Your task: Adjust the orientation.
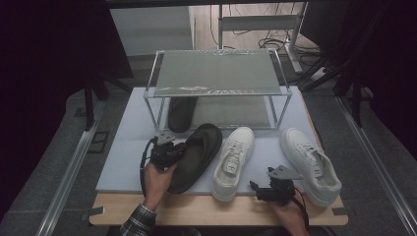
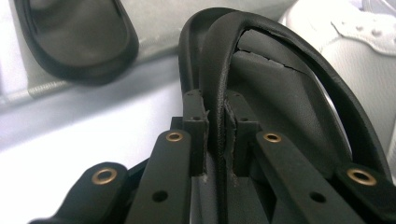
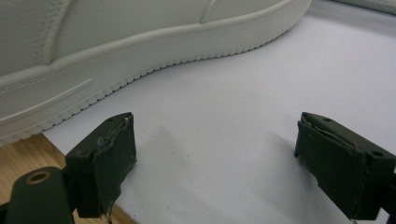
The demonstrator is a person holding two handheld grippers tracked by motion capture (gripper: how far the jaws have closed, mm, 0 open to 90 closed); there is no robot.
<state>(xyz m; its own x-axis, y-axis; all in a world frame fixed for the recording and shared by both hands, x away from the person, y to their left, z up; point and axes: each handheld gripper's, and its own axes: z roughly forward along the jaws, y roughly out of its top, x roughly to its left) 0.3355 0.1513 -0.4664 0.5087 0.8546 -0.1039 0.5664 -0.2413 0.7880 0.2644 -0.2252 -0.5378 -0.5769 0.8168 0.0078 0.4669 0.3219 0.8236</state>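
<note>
1. Two black slippers: one (image 1: 195, 156) lies on the white mat (image 1: 128, 147), left of centre on the counter (image 1: 196, 211), tilted with its toe far and right; the other (image 1: 180, 114) sits on the rack's lower shelf, just beyond it.
2. Two white sneakers: one (image 1: 234, 162) is just right of the near slipper, the other (image 1: 311, 164) further right, its heel at the mat's near edge.
3. One rack (image 1: 216, 78), metal-framed with two levels, stands at the far side of the mat.
4. Two tongs, one in each hand.
5. The left tongs (image 1: 174, 150) are pinched narrow on the near slipper's strap (image 2: 215, 93); the left gripper view shows both pads pressed against the strap's edge.
6. The right tongs (image 1: 256, 189) gape wide with nothing between them, low over the mat's near edge, between the two sneakers; the right gripper view shows a sneaker's sole (image 3: 140, 60) just ahead, apart from the pads.
</note>
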